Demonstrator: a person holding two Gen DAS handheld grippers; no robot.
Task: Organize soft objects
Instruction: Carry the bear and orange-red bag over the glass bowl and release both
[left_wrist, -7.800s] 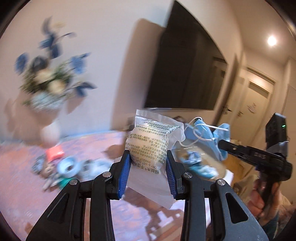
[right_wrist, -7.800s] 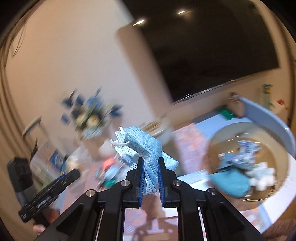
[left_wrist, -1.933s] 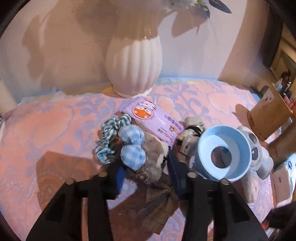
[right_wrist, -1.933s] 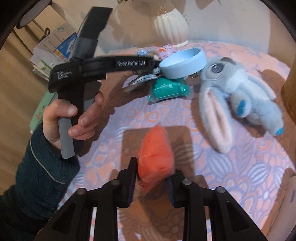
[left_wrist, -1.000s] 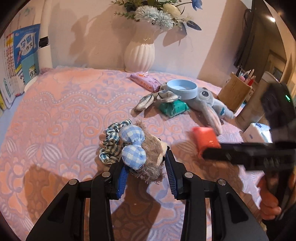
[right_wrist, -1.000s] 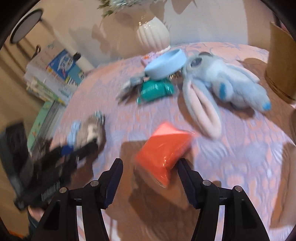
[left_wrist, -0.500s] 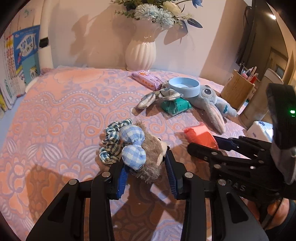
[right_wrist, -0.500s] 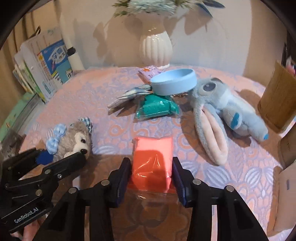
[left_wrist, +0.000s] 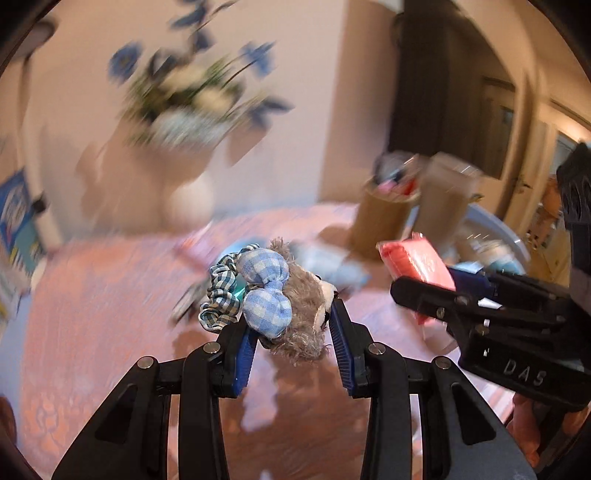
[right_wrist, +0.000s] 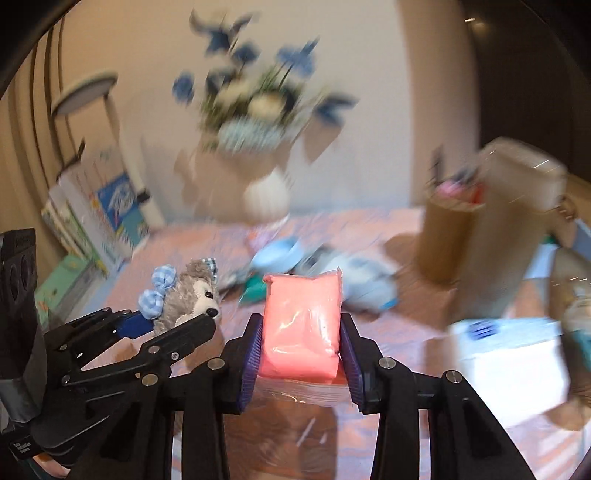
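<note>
clamping a small plush toy (left_wrist: 295, 306), left gripper (left_wrist: 293, 350); right gripper (right_wrist: 301, 354) pinching a sealed orange packet (right_wrist: 301, 325), both above the pink tablecloth (left_wrist: 92, 314).

Left claw (left_wrist: 293, 334) clamped, raised; right claw (right_wrist: 301, 352) clamped, raised beside it, both tilted downward.

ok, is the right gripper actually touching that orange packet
Touching. The right wrist view shows the right gripper with both blue pads pressed flat against the sides of the orange packet, which hangs clear of the table.
</note>
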